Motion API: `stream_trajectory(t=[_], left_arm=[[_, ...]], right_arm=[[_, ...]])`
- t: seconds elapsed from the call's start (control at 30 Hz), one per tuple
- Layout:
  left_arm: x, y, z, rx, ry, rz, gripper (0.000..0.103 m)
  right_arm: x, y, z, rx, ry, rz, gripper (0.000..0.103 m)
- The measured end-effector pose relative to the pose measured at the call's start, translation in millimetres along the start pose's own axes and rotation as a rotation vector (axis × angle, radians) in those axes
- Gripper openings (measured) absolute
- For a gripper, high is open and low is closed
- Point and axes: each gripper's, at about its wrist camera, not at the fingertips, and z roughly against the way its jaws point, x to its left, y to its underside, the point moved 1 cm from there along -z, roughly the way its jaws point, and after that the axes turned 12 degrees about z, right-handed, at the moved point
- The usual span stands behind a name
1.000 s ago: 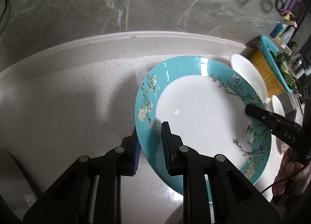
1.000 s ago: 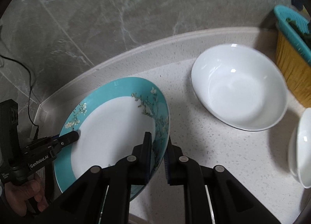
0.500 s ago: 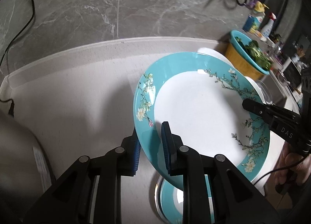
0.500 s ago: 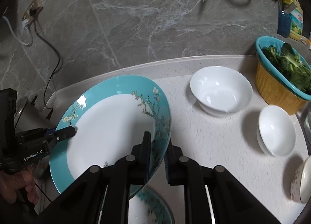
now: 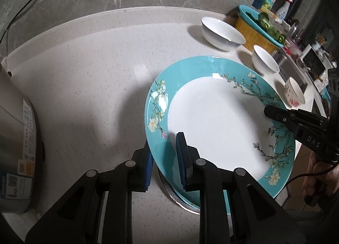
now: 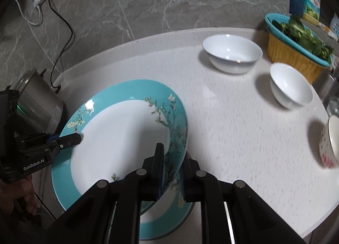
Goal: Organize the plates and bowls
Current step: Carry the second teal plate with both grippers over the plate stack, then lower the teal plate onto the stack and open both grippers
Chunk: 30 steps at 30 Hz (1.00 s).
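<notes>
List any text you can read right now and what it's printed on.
"DAS": on the right gripper, seen from the left wrist.
"GenRobot.AI": on the left gripper, seen from the right wrist.
Stickers on the steel appliance: too small to read.
Bottle labels by the wall: blurred, unreadable.

- Teal-rimmed plate (image 5: 214,121): glazed ceramic, glossy, smooth.
- White bowls (image 6: 232,53): shiny glazed ceramic.
- Countertop (image 5: 89,79): speckled pale stone, smooth, faint sheen.
- Wall (image 6: 148,0): grey veined marble-look tile.
- Appliance (image 6: 36,100) at the countertop's left edge: brushed metal.
- Gripper fingers (image 5: 118,191): matt black plastic.
</notes>
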Motion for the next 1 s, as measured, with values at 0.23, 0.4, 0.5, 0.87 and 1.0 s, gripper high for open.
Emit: stream_trajectory(t=[0.23,0.4,0.5,0.87,1.0], left_arm=[[-1.0,28.9,-10.6,0.006,-0.007,-0.039,0.019],[-3.1,40.8,-15.4,-0.004,-0.014,-0.075,0.019],[-4.5,42.9,-21.8,0.004,-0.015,-0.087,0.019],[-7.6,42.3,-34.9,0.016,-0.021,-0.102,0.019],[-7.9,41.8,-39.3,0.04,-0.033,-0.109,0.023]], right_arm=[[5.1,27.8,-2.4,0.01,0.044,0.005,0.015],[5.3,42.0,-6.4,0.01,0.074,0.01,0.016],[5.5,47.1,-9.6,0.005,0.1,0.019,0.017],[16.2,59.2,-17.5,0.013,0.159,0.114,0.02],[22.8,61.2,-20.1,0.045,0.179,0.175,0.024]])
